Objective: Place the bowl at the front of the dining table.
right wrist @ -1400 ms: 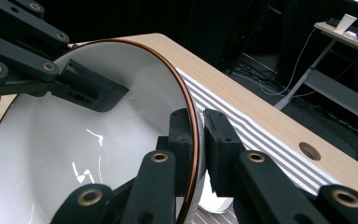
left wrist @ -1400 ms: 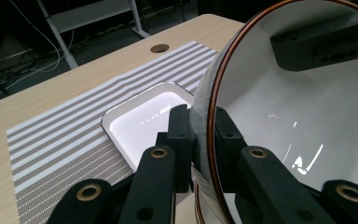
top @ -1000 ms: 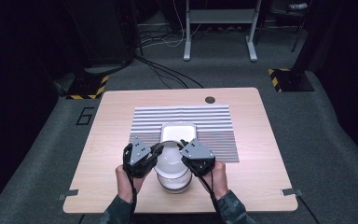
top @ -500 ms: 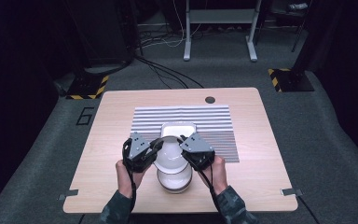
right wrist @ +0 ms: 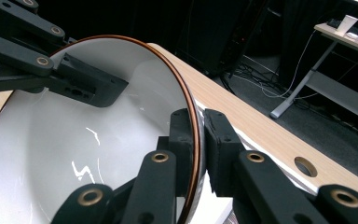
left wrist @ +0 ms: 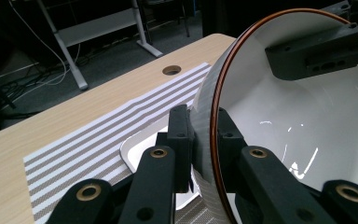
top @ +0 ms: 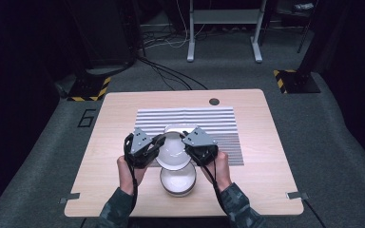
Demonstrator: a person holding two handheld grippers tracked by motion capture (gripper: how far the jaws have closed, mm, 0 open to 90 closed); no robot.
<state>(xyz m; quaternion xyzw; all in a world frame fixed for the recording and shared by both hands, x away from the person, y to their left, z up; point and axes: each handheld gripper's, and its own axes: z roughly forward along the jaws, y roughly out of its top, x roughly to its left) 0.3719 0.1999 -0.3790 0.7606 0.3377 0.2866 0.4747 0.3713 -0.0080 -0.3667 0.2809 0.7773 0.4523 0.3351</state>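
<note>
Lifted round glossy bowl (top: 173, 153), brown-rimmed

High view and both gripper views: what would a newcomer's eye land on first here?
A white bowl with a thin copper-coloured rim, held tilted above the table between the left gripper and the right gripper, each clamped on an opposite side of its rim. Directly below, near the table's front edge, sits a second white bowl. Behind them lies a grey-and-white striped mat with a white tray on it.

Camouflage sleeves (top: 119, 211), black jaws (brass-ringed screws).
</note>
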